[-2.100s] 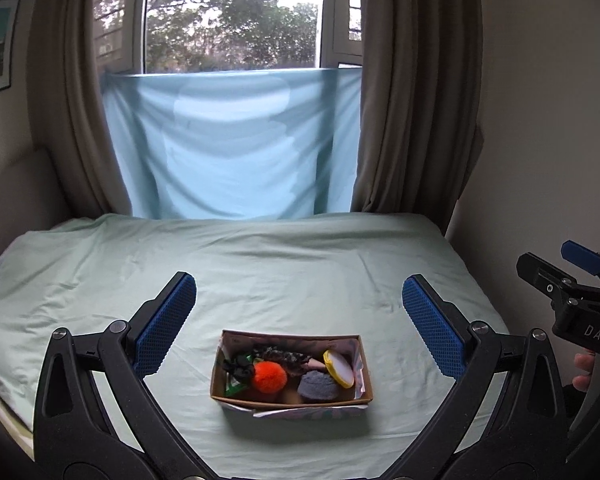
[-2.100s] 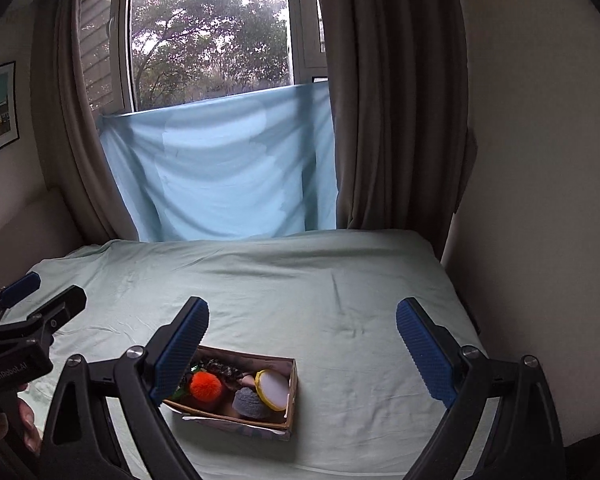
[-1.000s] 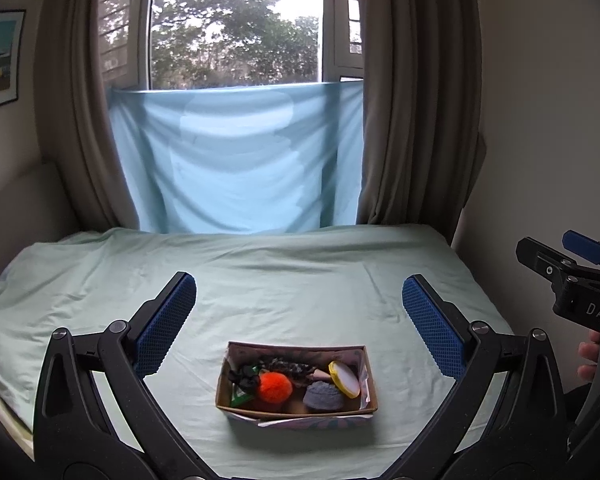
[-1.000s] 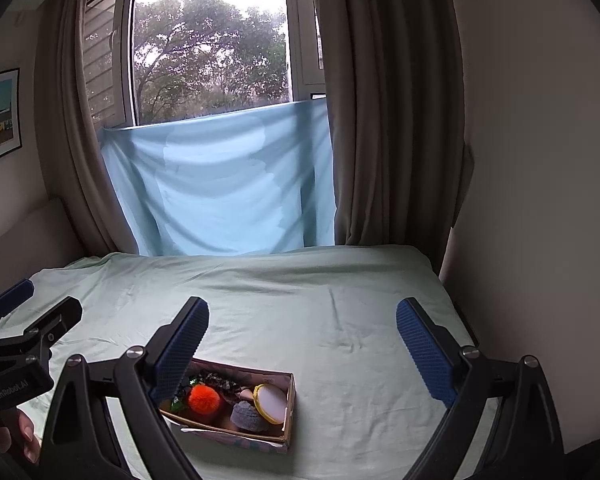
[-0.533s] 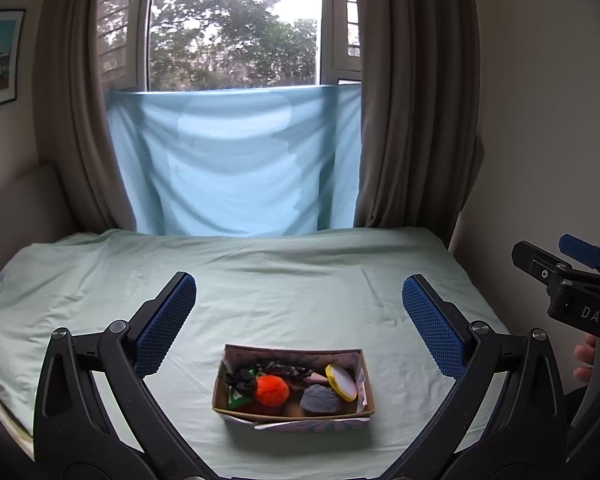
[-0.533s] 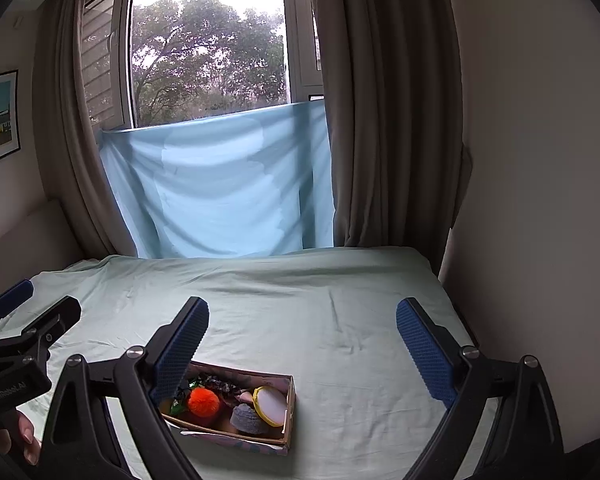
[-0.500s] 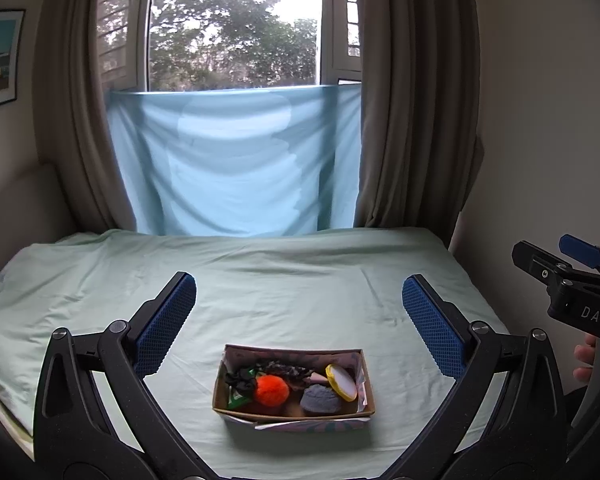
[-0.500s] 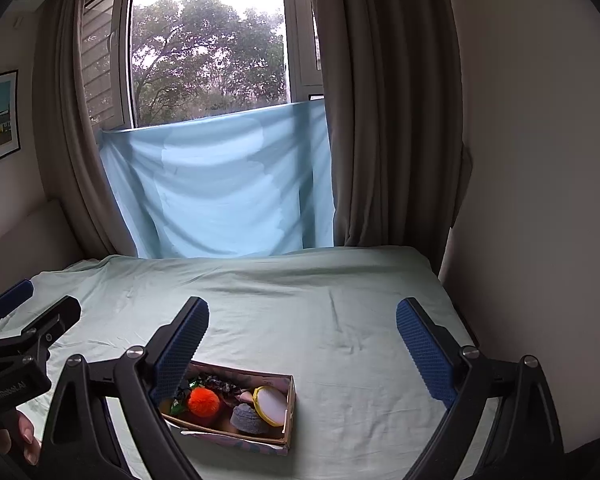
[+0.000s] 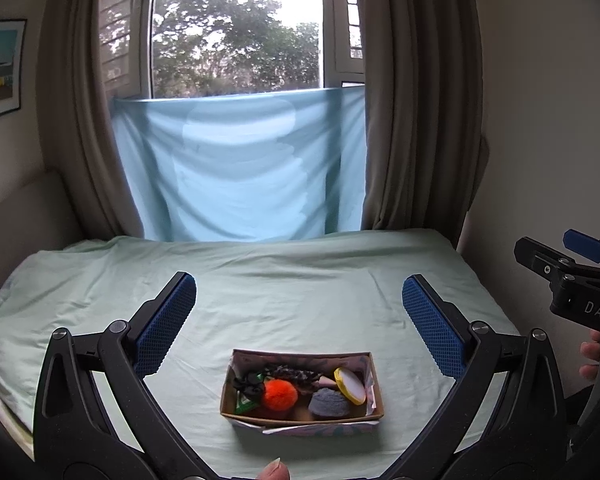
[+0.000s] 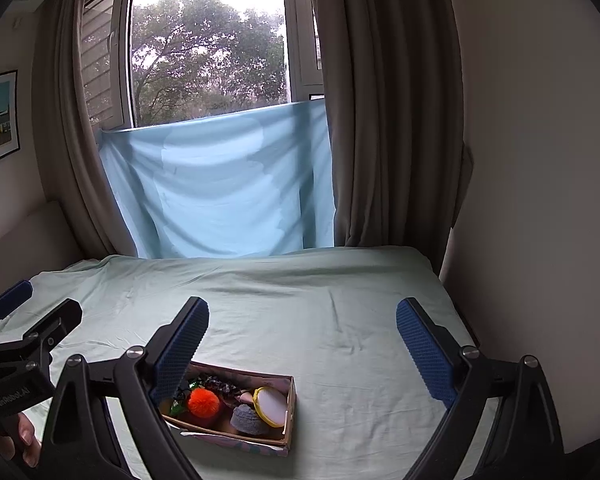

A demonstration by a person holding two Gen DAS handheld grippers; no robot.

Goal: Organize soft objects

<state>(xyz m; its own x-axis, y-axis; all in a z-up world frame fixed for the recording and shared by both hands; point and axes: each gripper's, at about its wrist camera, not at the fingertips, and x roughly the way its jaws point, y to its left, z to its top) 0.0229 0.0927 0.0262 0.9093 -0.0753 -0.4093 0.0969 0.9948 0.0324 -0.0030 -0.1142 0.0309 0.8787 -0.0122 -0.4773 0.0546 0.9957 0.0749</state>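
Observation:
A small cardboard box (image 9: 300, 420) (image 10: 288, 400) lies on the pale green bed. Inside it sit an orange pompom (image 9: 280, 394) (image 10: 203, 401), a grey knitted piece (image 9: 327, 403) (image 10: 247, 419), a round yellow-rimmed pad (image 9: 350, 385) (image 10: 271, 406) and dark tangled bits (image 9: 252, 385). My left gripper (image 9: 299, 304) hovers above and in front of the box, open and holding nothing. My right gripper (image 10: 302, 326) is open too and holds nothing, with the box below its left finger (image 10: 180, 350). Each gripper shows at the edge of the other's view.
The green sheet (image 9: 300, 280) covers the whole bed. A light blue cloth (image 9: 240, 168) hangs below the window between brown curtains (image 9: 420, 100). A wall (image 10: 540, 200) borders the bed on the right. A fingertip (image 9: 274, 472) shows at the bottom edge.
Both views tilted up slightly two seconds ago, so the box sits a little lower in frame. Since half a second ago nothing has visibly moved.

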